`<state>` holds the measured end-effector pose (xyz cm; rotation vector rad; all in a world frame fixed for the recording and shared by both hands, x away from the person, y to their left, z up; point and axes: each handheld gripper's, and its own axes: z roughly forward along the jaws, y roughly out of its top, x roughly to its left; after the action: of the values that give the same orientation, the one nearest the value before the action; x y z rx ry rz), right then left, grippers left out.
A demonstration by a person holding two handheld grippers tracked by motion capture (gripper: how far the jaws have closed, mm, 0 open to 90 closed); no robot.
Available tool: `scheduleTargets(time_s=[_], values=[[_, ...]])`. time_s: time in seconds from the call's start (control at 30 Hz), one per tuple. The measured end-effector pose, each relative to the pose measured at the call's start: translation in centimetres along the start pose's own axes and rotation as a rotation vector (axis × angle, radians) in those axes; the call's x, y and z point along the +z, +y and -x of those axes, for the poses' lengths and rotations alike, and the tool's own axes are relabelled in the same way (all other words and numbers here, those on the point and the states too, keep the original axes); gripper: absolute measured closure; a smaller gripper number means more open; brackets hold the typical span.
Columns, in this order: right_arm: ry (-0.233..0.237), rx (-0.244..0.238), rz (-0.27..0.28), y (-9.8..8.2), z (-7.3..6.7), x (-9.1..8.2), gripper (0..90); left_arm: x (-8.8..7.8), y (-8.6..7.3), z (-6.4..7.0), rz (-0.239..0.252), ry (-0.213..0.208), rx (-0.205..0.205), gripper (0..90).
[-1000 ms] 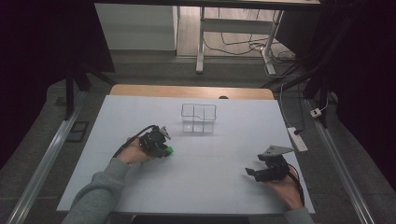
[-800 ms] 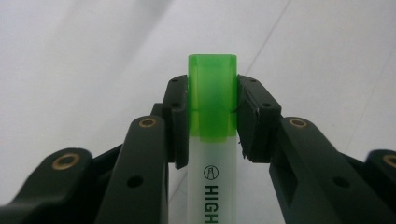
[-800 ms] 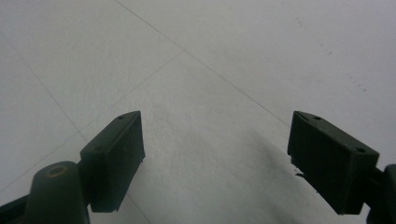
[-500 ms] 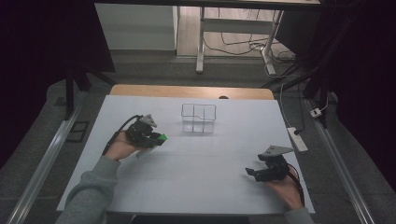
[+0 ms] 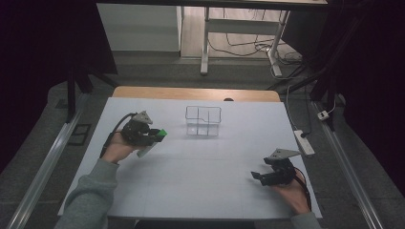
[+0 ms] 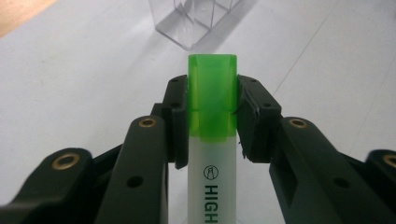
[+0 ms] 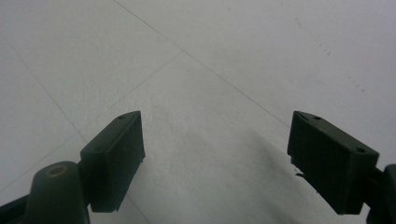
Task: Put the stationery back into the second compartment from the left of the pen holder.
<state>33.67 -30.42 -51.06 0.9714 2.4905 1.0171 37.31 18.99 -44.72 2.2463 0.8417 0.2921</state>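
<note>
A highlighter [image 6: 211, 140] with a white barrel and a green cap [image 5: 162, 133] is clamped in my left gripper [image 6: 211, 112], whose jaws press on both sides of the cap. In the high view that gripper [image 5: 155, 136] hovers over the left part of the white table, pointing right toward a clear divided plastic organizer [image 5: 203, 121]. The organizer [image 6: 191, 21] lies ahead of the cap, a short way off. My right gripper [image 5: 258, 176] rests low at the table's front right, its jaws wide apart [image 7: 215, 158] with nothing but bare table between them.
The white table top [image 5: 200, 176] ends in a wooden strip [image 5: 191, 93] at the far edge. A white power strip [image 5: 304, 142] lies off the right edge. Metal rails run along both sides of the table.
My left gripper has carried the highlighter up and back toward the far left, and turned it to point right at the organizer. The right gripper has stayed put.
</note>
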Motion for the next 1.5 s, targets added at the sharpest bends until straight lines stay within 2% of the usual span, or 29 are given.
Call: scheduleTargets(time_s=[0.13, 0.37, 0.57, 0.9, 1.2, 1.5], values=[[0.000, 0.001, 0.002, 0.0, 0.0, 0.0, 17.9, -0.5, 0.0, -0.2, 0.031, 0.011, -0.006, 66.7], [-0.002, 0.001, 0.002, 0.0, 0.0, 0.0, 17.9, -1.4, -0.1, -0.4, 0.107, 0.026, -0.047, 66.7], [-0.002, 0.002, 0.004, 0.0, 0.0, -0.1, 17.9, -1.7, -0.1, -0.5, 0.142, 0.019, -0.061, 66.7], [0.000, 0.005, 0.004, 0.0, 0.1, 0.0, 17.9, -2.1, 0.3, -0.4, 0.218, 0.032, -0.088, 66.7], [-0.002, 0.003, 0.014, 0.1, 0.0, -0.2, 18.0, -2.0, 1.8, 0.1, 0.286, 0.027, -0.101, 66.7], [-0.004, 0.007, 0.020, 0.1, 0.1, -0.2, 18.0, -0.8, 3.3, -0.1, 0.304, 0.000, -0.111, 66.7]])
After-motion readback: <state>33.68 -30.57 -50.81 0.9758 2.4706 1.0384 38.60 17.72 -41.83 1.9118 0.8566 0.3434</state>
